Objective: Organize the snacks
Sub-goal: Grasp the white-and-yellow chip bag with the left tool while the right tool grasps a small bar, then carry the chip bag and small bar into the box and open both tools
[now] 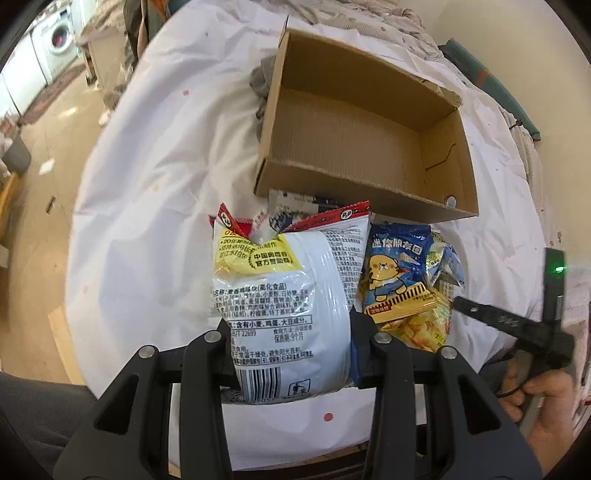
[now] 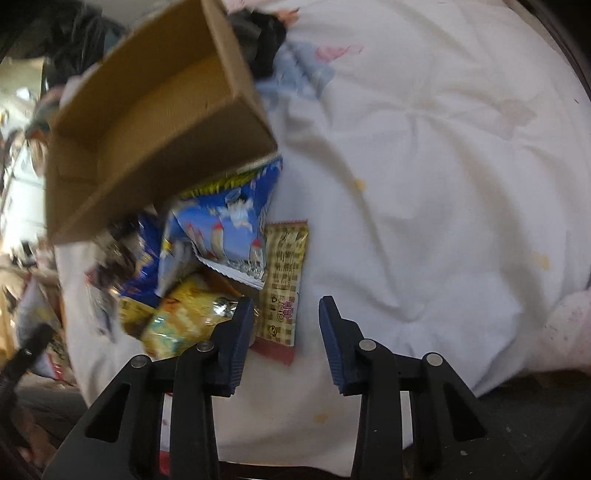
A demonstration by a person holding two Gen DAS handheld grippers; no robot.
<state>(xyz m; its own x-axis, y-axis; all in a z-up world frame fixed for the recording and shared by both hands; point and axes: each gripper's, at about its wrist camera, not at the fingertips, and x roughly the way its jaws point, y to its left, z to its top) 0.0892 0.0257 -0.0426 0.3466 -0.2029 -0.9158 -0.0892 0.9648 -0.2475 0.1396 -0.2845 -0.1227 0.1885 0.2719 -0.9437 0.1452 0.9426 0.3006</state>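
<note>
My left gripper [image 1: 290, 321] is shut on a large white and yellow snack bag [image 1: 284, 295], which it holds by the lower end above the white quilt. Behind the bag stands an open cardboard box [image 1: 351, 192] with nothing in it. To the right of the bag lies a blue packet with a yellow cartoon [image 1: 395, 273]. My right gripper [image 2: 286, 301] is open and low over the snack pile. A checked brown wrapper [image 2: 284, 280] lies between its fingers, against the left pad. A yellow packet [image 2: 184, 317] and a blue packet [image 2: 229, 218] lie to the left, below the box [image 2: 147, 184].
The white quilt [image 2: 424, 184] spreads out to the right of the pile. A grey cloth [image 1: 262, 85] lies against the box's far left side. A hand [image 1: 543, 398] holds the other gripper at the right edge. Floor and a washing machine [image 1: 59, 33] are at the far left.
</note>
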